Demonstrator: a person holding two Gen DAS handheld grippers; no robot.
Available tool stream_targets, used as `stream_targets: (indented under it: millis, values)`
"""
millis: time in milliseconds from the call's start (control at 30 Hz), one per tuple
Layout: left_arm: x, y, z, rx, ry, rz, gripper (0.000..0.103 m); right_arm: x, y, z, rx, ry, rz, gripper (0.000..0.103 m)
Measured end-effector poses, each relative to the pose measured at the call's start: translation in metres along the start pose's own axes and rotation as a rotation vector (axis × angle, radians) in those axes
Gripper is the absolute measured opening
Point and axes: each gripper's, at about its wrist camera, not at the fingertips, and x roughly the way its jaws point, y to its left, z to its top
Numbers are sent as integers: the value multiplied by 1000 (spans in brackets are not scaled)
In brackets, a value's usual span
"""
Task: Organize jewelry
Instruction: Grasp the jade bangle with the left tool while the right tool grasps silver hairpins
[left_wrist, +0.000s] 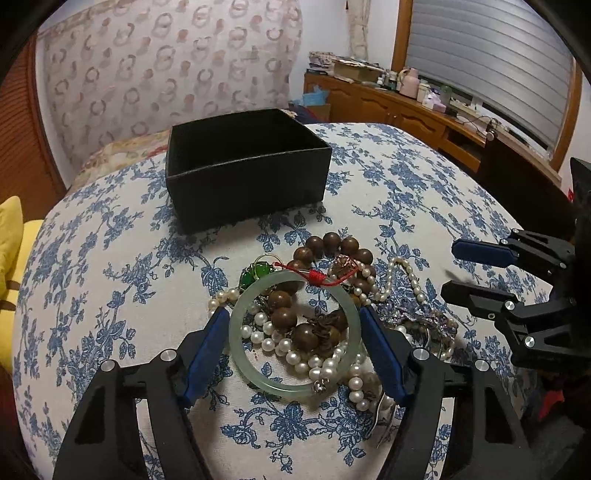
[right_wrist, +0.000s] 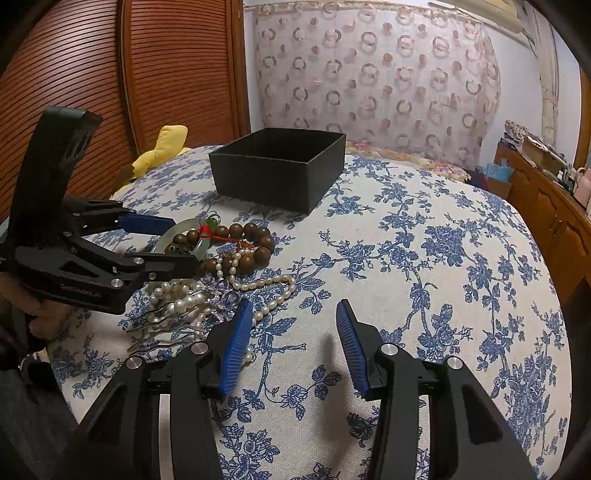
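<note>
Left wrist: pale green jade bangle with a red knot tops the bead-and-pearl pile on the desk, and the left gripper straddles it, spread wide. Right wrist: right gripper open beside the pearls, black box behind.

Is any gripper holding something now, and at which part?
The left gripper spans the jade bangle at its two outer sides; a firm hold cannot be told. The right gripper is open, empty.

We see a pale green jade bangle tied with red cord, brown wooden beads and white pearls. The box is black, the tablecloth white with blue flowers.
</note>
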Motion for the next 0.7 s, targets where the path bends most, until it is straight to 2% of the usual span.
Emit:
stream_targets:
  millis: [500,700]
  values:
    - [-33,6,-2,-39,-93,-5,69,-1,1,0,-11,-5,-6,50]
    - [-40,13,-4,-68,-110,-6,69,-4,16,2,-33,-1,54,50]
